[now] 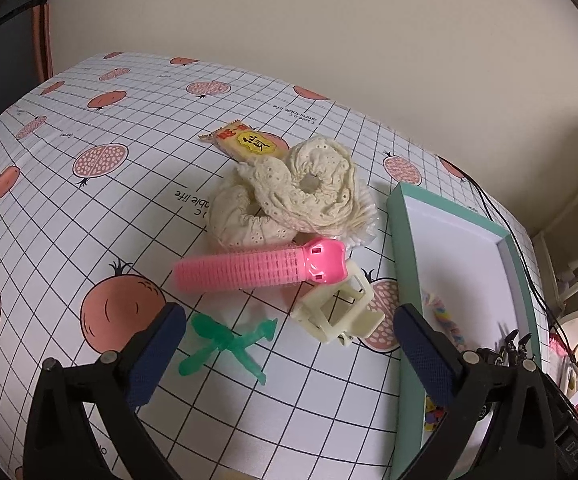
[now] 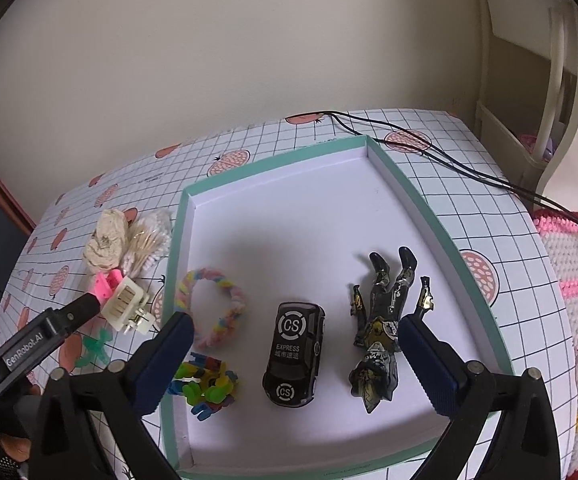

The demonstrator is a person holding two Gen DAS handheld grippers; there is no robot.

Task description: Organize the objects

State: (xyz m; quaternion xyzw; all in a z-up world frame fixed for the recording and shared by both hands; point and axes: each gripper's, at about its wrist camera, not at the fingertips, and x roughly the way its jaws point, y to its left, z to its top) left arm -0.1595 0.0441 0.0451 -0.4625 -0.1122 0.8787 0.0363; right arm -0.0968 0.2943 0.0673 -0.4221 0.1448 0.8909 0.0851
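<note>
My left gripper [image 1: 289, 344] is open and empty above the table, near a green plastic toy [image 1: 229, 344], a cream hair claw [image 1: 337, 312] and a pink hair roller [image 1: 257, 268]. Behind them lie cream scrunchies [image 1: 289, 196] and a snack packet [image 1: 245, 145]. My right gripper [image 2: 295, 360] is open and empty over the teal-rimmed white box [image 2: 273, 216]. The box holds a black toy car [image 2: 294, 354], a dark action figure [image 2: 385, 328], a pastel braided band [image 2: 213, 308] and a pile of colourful plastic pieces [image 2: 205, 388].
The box's near rim [image 1: 399, 264] lies right of the loose items in the left wrist view. Black cables [image 2: 429, 152] run across the table's far right. A bag of cotton swabs [image 2: 147, 246] lies by the scrunchies. A knitted cloth [image 2: 577, 280] lies off the right edge.
</note>
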